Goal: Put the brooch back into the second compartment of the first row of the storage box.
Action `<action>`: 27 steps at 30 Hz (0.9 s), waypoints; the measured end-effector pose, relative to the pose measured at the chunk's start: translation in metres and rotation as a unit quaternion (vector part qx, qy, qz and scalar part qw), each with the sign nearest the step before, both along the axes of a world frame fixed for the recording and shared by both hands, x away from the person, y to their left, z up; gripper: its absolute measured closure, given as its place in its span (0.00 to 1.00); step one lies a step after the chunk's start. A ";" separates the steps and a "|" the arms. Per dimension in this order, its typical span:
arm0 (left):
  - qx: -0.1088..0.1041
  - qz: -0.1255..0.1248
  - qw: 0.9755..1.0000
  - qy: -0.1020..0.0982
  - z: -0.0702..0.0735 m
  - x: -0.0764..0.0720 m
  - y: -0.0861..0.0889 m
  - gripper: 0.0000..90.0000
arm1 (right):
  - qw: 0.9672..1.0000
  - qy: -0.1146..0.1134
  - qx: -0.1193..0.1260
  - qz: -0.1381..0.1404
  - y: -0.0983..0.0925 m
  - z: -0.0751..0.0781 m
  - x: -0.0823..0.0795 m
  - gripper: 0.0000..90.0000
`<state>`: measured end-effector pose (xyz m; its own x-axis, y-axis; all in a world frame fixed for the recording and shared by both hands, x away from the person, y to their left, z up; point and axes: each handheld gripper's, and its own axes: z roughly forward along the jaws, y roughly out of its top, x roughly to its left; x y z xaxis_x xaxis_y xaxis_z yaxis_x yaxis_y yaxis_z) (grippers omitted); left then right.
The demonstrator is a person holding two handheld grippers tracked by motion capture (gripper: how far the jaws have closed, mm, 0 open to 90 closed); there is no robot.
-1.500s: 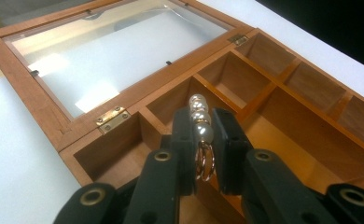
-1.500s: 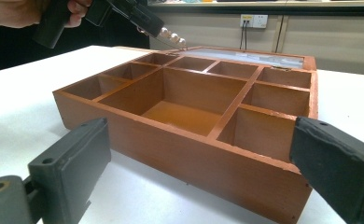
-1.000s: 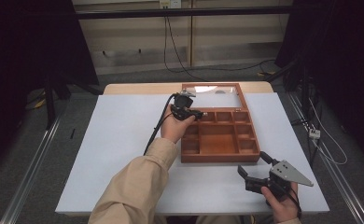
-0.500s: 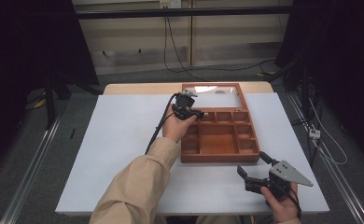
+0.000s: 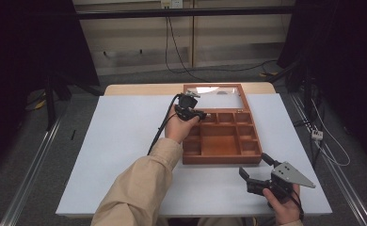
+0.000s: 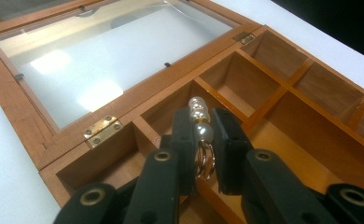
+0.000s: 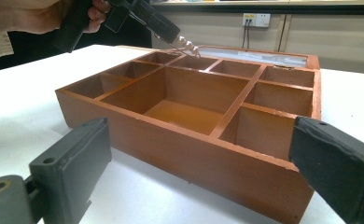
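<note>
A white table carries a wooden box, which sits right of centre toward the far side. The box's glass-paned lid lies opened back flat at the far edge, hinged to the tray of compartments. The table's left half and its near strip in front of the box are bare white.

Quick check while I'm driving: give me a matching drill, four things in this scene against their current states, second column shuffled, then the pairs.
Things:
1. left gripper
2. right gripper
3. glass lid
4. large middle compartment

States:
A. empty
B. open, held over the table near the box's front
C. swung open, lying flat behind the box
D. shut on a pearl piece

Pairs: 1-D, 2-B, 3-C, 4-A
</note>
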<state>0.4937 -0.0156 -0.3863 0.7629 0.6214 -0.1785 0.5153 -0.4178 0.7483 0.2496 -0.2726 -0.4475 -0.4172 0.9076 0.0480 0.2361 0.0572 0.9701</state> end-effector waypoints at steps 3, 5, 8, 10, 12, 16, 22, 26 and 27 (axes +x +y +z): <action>0.002 0.002 1.000 0.000 -0.001 0.001 0.000 0.89 | 1.000 -0.001 0.000 0.000 0.000 0.000 0.000 0.06; 0.005 0.001 1.000 0.000 -0.002 0.001 -0.001 0.89 | 1.000 -0.001 0.000 0.000 0.000 0.000 0.000 0.06; 0.004 0.000 1.000 0.000 -0.003 0.001 -0.002 0.89 | 1.000 -0.002 0.000 0.000 0.000 0.000 0.000 0.06; 0.001 0.002 1.000 0.001 -0.004 0.001 -0.004 0.89 | 1.000 -0.001 0.001 -0.001 0.000 0.001 0.000 0.06; 0.004 -0.001 1.000 0.000 -0.005 0.001 -0.004 0.89 | 1.000 -0.001 0.000 -0.001 0.000 0.001 0.000 0.06; 0.004 0.000 1.000 0.001 -0.007 0.002 -0.006 0.89 | 1.000 -0.001 0.002 0.000 0.001 0.001 0.000 0.06; 0.003 0.004 1.000 0.000 -0.008 0.002 -0.007 0.89 | 1.000 -0.002 0.001 0.001 0.000 0.001 -0.001 0.06; 0.003 0.006 1.000 0.002 -0.009 0.003 -0.006 0.89 | 1.000 -0.001 0.001 0.000 0.000 0.001 -0.001 0.06; 0.003 0.006 1.000 0.002 -0.009 0.003 -0.006 0.89 | 1.000 -0.001 0.001 0.000 0.000 0.001 -0.001 0.06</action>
<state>0.4967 -0.0220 -0.3949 0.7549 0.6311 -0.1784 0.5232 -0.4156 0.7440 0.2491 -0.2726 -0.4468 -0.4178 0.9073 0.0479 0.2332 0.0562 0.9708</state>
